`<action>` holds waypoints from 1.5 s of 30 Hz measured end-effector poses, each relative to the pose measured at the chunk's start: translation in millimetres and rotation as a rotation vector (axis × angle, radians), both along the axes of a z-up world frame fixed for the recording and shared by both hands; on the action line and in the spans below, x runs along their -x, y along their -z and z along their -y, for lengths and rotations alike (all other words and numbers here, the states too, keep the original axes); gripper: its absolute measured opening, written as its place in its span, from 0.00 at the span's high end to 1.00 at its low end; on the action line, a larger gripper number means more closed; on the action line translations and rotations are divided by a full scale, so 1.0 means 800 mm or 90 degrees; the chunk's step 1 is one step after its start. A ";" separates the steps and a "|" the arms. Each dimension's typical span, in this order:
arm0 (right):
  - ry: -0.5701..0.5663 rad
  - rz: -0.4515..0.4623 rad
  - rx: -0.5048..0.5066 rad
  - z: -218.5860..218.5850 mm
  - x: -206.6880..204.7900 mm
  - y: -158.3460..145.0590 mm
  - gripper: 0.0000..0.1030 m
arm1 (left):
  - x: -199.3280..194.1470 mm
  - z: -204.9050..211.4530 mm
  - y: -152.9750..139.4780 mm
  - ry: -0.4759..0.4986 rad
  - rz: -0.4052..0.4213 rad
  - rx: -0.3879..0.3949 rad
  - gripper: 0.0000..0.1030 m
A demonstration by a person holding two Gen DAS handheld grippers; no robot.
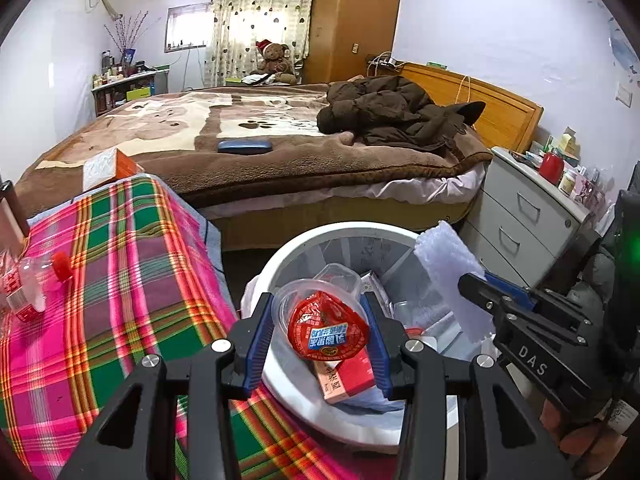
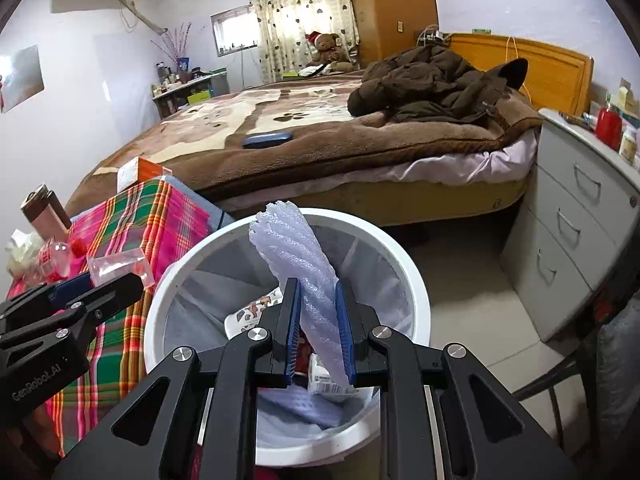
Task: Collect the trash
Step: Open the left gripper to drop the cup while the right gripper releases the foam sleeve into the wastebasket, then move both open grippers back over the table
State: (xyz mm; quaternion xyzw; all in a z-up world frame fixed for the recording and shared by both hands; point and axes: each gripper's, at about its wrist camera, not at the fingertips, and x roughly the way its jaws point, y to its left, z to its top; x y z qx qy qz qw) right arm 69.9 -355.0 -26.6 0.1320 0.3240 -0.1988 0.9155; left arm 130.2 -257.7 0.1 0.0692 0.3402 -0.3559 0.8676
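A clear plastic cup (image 1: 320,320) with a red foil lid is clamped between the blue pads of the left gripper (image 1: 318,340) and is held over the white trash bin (image 1: 280,376). A strip of white foam wrap (image 2: 304,272) is pinched by the right gripper (image 2: 318,332), its pads pressed close on it, above the same bin (image 2: 416,280). Boxes and wrappers are seen lying inside the lined bin. Just beside the bin, a surface draped with a plaid cloth (image 1: 120,280) is seen, on which a crushed plastic bottle (image 1: 32,280) with a red cap is left. Farther back, a bed (image 1: 240,120) is covered by a brown blanket, and a dark jacket (image 1: 400,112) is piled on it.
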 end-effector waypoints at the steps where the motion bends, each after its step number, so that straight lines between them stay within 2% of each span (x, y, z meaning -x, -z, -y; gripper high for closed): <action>1: 0.002 -0.002 0.002 0.001 -0.001 0.001 0.82 | -0.001 0.003 0.002 0.004 -0.001 -0.005 0.56; 4: 0.007 -0.009 0.000 0.005 -0.003 0.003 0.82 | -0.001 0.006 0.002 0.004 -0.001 -0.003 0.54; 6: 0.011 -0.016 0.000 0.007 -0.006 0.004 0.81 | -0.003 0.005 0.003 0.001 -0.005 0.000 0.37; 9: 0.010 -0.023 0.001 0.007 -0.006 0.006 0.71 | -0.003 0.004 0.002 -0.002 -0.007 0.005 0.35; 11: 0.010 -0.020 0.000 0.007 -0.006 0.006 0.59 | -0.004 0.002 0.002 -0.005 -0.009 0.005 0.32; 14: 0.008 -0.014 -0.001 0.004 -0.006 0.003 0.49 | -0.004 -0.003 -0.001 -0.009 -0.009 0.008 0.30; 27: -0.011 0.001 -0.003 -0.017 -0.006 -0.007 0.48 | 0.000 -0.048 -0.017 -0.043 0.002 0.030 0.29; 45: -0.100 0.028 -0.004 -0.084 -0.030 -0.019 0.48 | -0.002 -0.151 -0.029 -0.144 0.024 0.042 0.29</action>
